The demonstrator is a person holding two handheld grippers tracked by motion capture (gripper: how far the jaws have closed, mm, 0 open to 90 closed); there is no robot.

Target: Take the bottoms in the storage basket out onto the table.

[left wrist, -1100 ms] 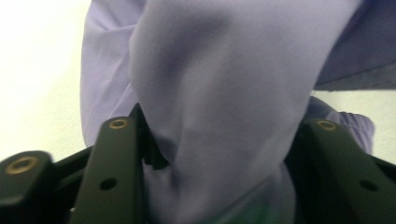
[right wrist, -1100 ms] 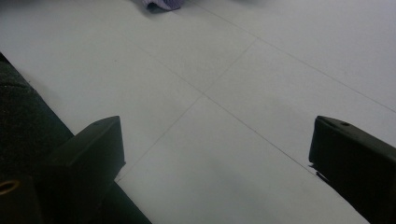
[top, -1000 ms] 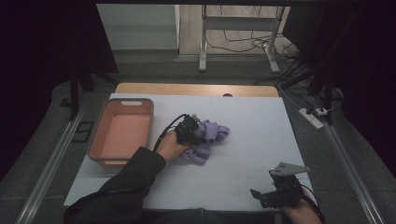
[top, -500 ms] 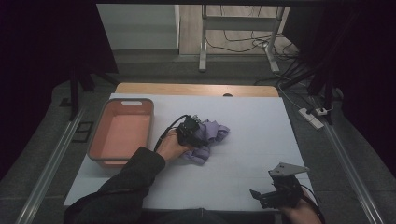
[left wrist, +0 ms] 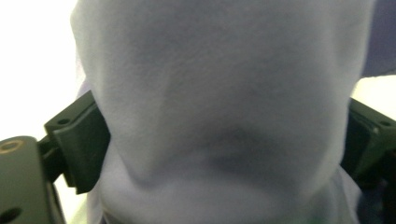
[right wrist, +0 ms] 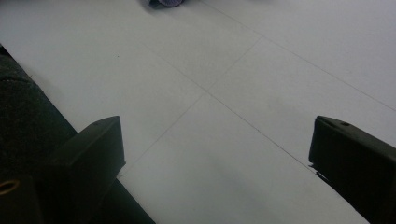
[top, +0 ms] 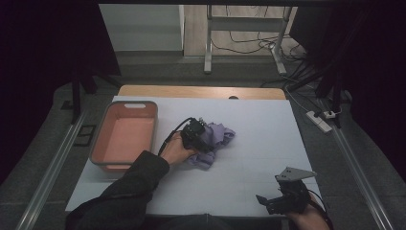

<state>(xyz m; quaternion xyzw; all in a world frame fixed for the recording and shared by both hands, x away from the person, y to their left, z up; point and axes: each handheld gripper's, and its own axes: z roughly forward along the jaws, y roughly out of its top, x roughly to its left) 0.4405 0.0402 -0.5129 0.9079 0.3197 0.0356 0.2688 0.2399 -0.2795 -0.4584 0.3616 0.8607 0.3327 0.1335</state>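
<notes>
While its jaws have just been opening, the left tool (top: 203, 139) straddles the lilac cloth (top: 216, 139).

Left claw (top: 203, 135) jaws just been opening; right claw (top: 268, 202) spread wide, low

Soft matt lilac cloth (left wrist: 224, 107); smooth plastic tub (top: 101, 132); matt white tabletop (top: 268, 124).

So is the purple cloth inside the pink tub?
No, the purple cloth lies crumpled on the white table, to the right of the pink tub, which has nothing in it.
</notes>
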